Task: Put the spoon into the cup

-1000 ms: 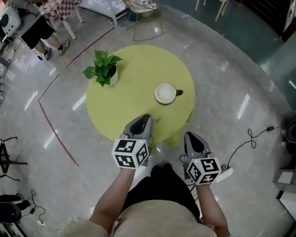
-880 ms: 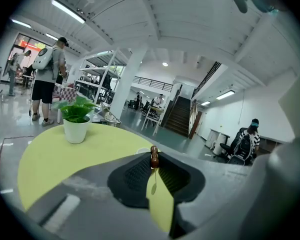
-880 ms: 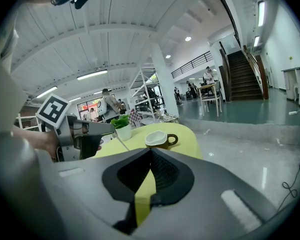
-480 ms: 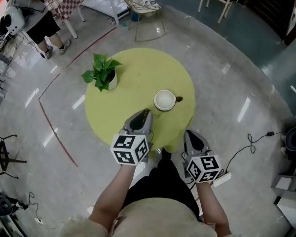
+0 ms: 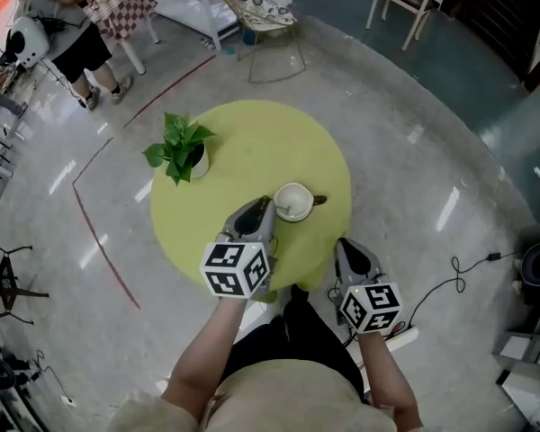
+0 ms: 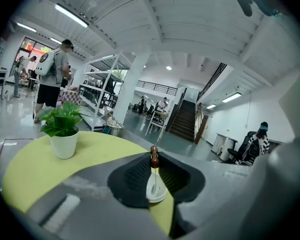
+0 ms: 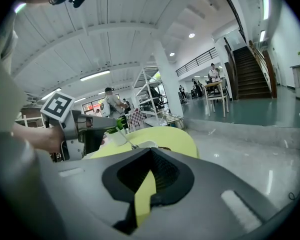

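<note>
Left gripper point(image 5: 260, 214): jaws pinched on the spoon point(image 6: 153, 159), brown beaded end uppermost. The cup point(image 5: 293, 201) stands just ahead of its tips on the yellow bench point(image 5: 252, 142). A potted plant point(image 5: 180, 148) is farther ahead, to its left.

Left gripper view: the thin shaft runs down in front of the white cup.

Right gripper point(image 5: 346, 252): jaws together, empty, beside the bench edge, with the cup ahead-left.

Right gripper view only: the spoon slants from the left gripper toward the cup rim. In the head view the spoon is too small to make out.

Held end of spoon point(image 6: 153, 160) hidden inside left gripper point(image 6: 153, 168); cup point(image 7: 145, 145) mostly behind right gripper point(image 7: 151, 156).
</note>
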A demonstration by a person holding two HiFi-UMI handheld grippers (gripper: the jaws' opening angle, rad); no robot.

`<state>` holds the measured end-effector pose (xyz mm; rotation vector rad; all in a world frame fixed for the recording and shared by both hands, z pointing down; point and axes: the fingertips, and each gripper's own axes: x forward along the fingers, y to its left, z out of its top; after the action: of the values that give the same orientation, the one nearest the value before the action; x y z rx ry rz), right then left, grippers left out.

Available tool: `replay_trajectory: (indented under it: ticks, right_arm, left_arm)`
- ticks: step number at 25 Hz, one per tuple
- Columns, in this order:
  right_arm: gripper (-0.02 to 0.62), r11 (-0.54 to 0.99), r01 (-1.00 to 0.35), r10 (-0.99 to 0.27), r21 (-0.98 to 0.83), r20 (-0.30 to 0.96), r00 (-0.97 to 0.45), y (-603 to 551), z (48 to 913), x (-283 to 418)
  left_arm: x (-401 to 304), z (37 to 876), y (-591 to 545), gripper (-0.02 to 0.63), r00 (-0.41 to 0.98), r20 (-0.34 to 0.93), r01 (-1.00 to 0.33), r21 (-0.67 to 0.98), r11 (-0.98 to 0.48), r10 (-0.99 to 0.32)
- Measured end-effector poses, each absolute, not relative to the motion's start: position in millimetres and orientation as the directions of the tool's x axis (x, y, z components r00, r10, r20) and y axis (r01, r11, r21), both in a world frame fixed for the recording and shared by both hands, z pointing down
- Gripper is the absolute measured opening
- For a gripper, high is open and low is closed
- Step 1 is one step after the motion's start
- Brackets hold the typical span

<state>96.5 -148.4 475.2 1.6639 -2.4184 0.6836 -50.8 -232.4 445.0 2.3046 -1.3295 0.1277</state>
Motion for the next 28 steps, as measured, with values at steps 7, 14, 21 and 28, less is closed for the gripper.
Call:
replay_trajectory:
  ticks: [7, 14, 21, 28]
  right_arm:
    - [0.002, 0.298, -0.902, -0.836, -0.311, 0.370, -0.404, -172.2, 481.9, 111.2]
    - [0.002, 0.315, -0.888, -0.820, -0.336, 0.375, -0.433, -195.2, 487.9, 111.9]
    - [0.002, 0.314, -0.883, -0.807, -0.348, 0.393, -0.441, -205.6, 495.8, 115.1]
    - [0.002, 0.316, -0.879, -0.795, -0.358, 0.406, -0.451, -213.6, 507.9, 109.1]
  left_arm:
    - [-34.8, 453.4, -254.8, 0.048, 0.518, 0.333, -0.843, 0.358, -0.403, -0.788]
    - [-28.9, 469.3, -272.1, 0.048, 0.499, 0.372, -0.849, 0.392, -0.356, -0.783]
    - [-14.2, 487.0, -272.3, 0.048, 0.521, 0.410, -0.836, 0.423, -0.349, -0.749]
    - [-8.7, 501.0, -275.0, 0.048, 0.540, 0.427, -0.825, 0.438, -0.357, -0.725]
